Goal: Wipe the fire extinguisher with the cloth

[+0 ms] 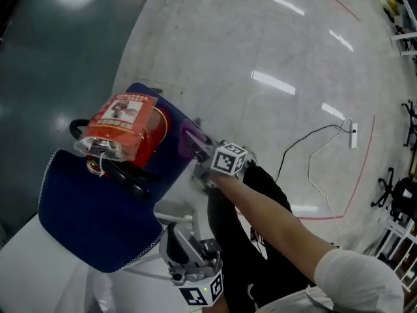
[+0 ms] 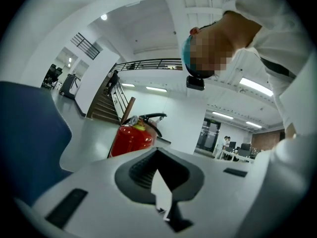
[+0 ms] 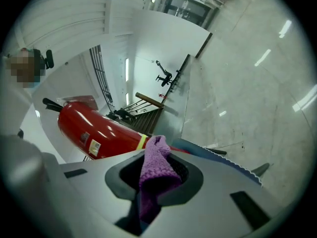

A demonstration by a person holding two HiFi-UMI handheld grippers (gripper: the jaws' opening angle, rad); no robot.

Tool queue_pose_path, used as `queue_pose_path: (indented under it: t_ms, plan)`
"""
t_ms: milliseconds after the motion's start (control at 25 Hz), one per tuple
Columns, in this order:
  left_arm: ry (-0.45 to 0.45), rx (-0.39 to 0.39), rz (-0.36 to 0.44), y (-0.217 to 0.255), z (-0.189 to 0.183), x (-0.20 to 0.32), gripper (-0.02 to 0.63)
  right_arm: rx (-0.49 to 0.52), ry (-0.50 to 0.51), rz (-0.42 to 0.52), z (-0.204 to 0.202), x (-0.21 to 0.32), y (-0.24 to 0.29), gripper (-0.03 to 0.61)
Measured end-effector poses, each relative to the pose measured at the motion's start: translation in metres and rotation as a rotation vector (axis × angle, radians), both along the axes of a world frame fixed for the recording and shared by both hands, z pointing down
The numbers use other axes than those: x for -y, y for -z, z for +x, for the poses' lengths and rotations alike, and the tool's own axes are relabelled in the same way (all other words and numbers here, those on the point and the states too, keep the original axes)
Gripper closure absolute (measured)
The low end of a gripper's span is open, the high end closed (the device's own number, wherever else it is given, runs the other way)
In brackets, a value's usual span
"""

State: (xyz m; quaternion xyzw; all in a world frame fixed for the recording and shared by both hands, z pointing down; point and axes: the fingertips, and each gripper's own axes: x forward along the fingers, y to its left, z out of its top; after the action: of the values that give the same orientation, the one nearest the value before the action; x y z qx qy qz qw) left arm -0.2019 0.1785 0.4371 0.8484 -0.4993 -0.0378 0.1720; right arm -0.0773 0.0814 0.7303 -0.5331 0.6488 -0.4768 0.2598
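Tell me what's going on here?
A person holds a hand-held gripper in each hand. The right hand-held gripper is clamped on a purple cloth, close beside the red extinguisher, which sits on a blue mat. Whether the cloth touches it can't be told. The left hand-held gripper is shut, empty and off the extinguisher.

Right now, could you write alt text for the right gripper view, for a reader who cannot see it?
The right claw is shut on a purple cloth, held just in front of a red fire extinguisher with a yellow band. A blue mat with a scalloped edge lies at right.
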Motion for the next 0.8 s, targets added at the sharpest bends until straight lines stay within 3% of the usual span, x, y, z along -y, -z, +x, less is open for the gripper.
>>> queue_pose_path:
  t_ms: [200, 480, 800]
  plan:
    - [0.027, 0.025, -0.023, -0.022, -0.023, -0.007, 0.609, 0.036, -0.058, -0.034, -0.011, 0.015, -0.037, 0.520]
    - [0.041, 0.014, -0.017, -0.025, -0.039, -0.007, 0.609, 0.135, -0.143, -0.059, -0.019, 0.031, -0.050, 0.521]
    - [0.053, -0.006, -0.018, -0.019, -0.044, -0.010, 0.609, 0.242, -0.230, 0.064, -0.012, 0.046, 0.002, 0.520]
